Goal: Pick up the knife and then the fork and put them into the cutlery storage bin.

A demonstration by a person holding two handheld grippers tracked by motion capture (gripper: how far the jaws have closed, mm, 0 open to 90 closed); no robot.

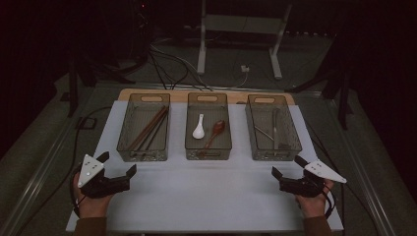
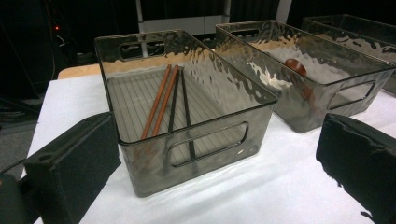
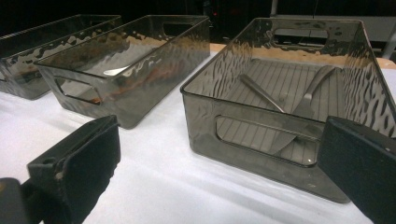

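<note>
Looking down from the high view, I held my left gripper point(image 1: 118, 164) and my right gripper point(image 1: 285, 166) low over the white table mat point(image 1: 206, 196), both with jaws spread wide and nothing between them. Three smoky translucent plastic bins stood in a row beyond them: the left bin point(image 1: 143, 129) just ahead of my left gripper, the middle bin point(image 1: 208, 127) with a white ceramic spoon point(image 1: 198, 128) and a brown wooden spoon point(image 1: 215, 132), and the right bin point(image 1: 273, 128) ahead of my right gripper.

From the left gripper view, the left bin point(image 2: 196, 116) showed rippled walls, a ribbed floor and handle slots; reddish-brown wooden chopsticks point(image 2: 159, 100) lay beside darker ones inside.

From the right gripper view, the right bin point(image 3: 280, 107) held grey metal cutlery point(image 3: 299, 100), crossing on its ribbed floor.
</note>
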